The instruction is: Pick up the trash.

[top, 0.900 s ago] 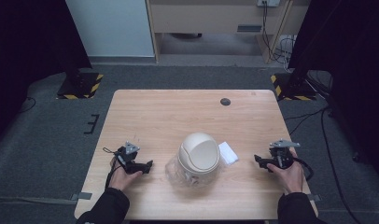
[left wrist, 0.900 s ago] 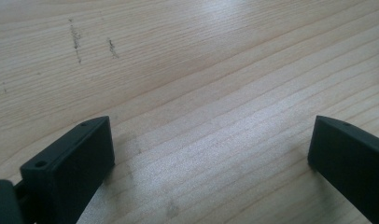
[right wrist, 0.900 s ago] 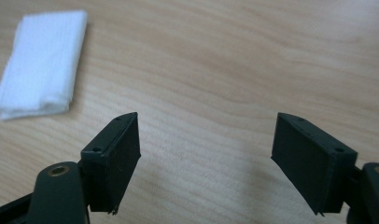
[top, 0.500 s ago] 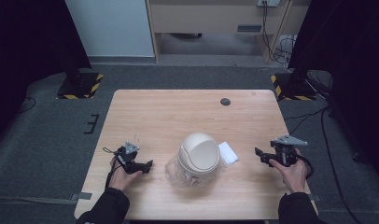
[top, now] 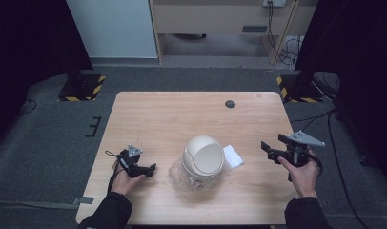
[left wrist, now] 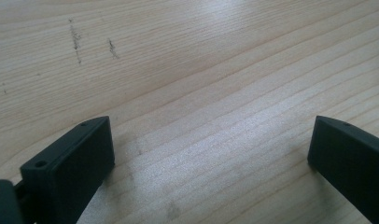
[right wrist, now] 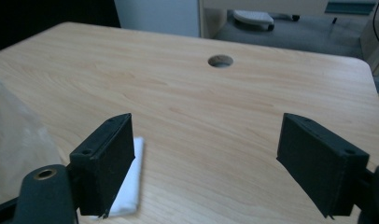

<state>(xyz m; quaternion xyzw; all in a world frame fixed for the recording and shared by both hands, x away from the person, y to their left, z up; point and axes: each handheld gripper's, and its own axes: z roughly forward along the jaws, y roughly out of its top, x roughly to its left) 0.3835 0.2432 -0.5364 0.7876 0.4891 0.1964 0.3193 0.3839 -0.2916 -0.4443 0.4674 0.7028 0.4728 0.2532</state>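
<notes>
A cream bin with a domed swing lid (top: 202, 155) stands near the table's front middle, on a crumpled clear plastic bag (top: 181, 177). A white folded pad (top: 233, 156) lies just right of the bin. My left gripper (top: 150, 168) rests low on the table left of the bin, pointing toward it; its jaws stand open over bare wood (left wrist: 211, 154). My right gripper (top: 269, 152) is held above the table right of the pad, open with nothing between its jaws (right wrist: 206, 158). The pad (right wrist: 129, 182) lies partly behind its left jaw, and the bag's edge (right wrist: 12, 140) shows at far left.
The wooden table (top: 182, 114) has a round cable hole (top: 230, 104) near its far edge, also ahead of the right gripper (right wrist: 221, 60). Dark floor surrounds the table, with cabinets and cables beyond the far side.
My right gripper has risen off the table and tilted, staying at the right side. The left gripper, bin, bag and pad have not moved.
</notes>
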